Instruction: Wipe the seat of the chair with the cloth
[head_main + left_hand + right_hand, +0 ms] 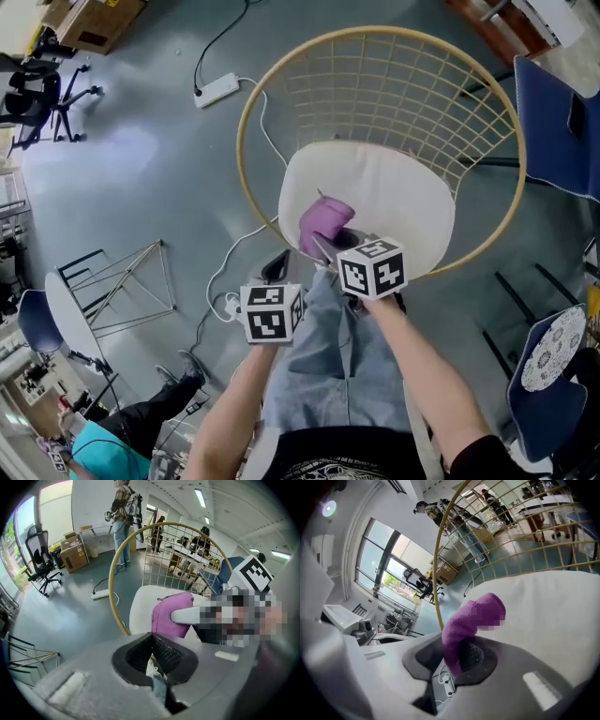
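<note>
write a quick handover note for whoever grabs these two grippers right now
Right gripper: shut on the purple cloth, holding it at the front edge of the white seat. Whether the cloth touches the seat can't be told.
Left gripper: fingers together with nothing between them, held just in front of the seat and off it.
Done: the cloth is in hand and at the seat.
Left: wipe across the seat. No wiped area shows.

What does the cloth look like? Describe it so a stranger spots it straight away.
Find the round chair with the pale hoop and wire-grid back; its seat is a white cushion. At the cushion's near edge, the purple cloth is pinched in the right gripper. It is the only purple, fuzzy thing there.
</note>
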Demonstrator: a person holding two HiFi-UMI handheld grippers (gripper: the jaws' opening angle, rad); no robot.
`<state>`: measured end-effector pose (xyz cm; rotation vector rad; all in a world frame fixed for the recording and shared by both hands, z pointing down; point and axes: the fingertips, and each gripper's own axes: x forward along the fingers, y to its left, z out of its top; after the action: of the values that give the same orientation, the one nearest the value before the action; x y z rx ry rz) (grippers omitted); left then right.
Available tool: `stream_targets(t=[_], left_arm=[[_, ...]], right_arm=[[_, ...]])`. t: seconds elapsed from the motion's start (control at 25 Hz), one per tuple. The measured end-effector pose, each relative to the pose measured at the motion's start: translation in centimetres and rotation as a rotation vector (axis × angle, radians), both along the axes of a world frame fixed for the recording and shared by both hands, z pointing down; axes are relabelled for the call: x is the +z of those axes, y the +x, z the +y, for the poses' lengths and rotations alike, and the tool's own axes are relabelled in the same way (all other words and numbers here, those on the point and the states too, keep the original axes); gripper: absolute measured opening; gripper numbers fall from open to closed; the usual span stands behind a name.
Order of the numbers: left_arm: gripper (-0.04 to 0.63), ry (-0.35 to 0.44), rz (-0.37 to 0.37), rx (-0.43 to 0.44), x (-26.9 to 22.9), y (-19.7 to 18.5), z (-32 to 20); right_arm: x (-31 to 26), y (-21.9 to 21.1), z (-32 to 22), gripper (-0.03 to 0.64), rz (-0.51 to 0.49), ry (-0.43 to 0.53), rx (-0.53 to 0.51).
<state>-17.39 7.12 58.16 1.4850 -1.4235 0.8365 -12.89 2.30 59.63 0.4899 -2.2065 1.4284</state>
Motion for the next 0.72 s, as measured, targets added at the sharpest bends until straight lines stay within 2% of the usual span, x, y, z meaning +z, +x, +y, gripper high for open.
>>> stream_targets(t=[0.2,0.4,0.72], left_arm=[[-0.005,0.007,0.016,-0.056,-2.2,0.0,1.0],[-0.005,0.010,0.014,-0.082,-0.5,-2.8,2.5],[-0.005,0.013,0.028,-0.065,0.4,-2.8,3.8]], right_arm=[[-1.2,-2.8,0.6,0.060,-0.048,-0.019,-0.031],[2.0,-6.9,1.4,0.060,-0.041,-0.036,-0.025],[3.0,-6.1,3.1,0.060,-0.011,-0.032,-0.010]])
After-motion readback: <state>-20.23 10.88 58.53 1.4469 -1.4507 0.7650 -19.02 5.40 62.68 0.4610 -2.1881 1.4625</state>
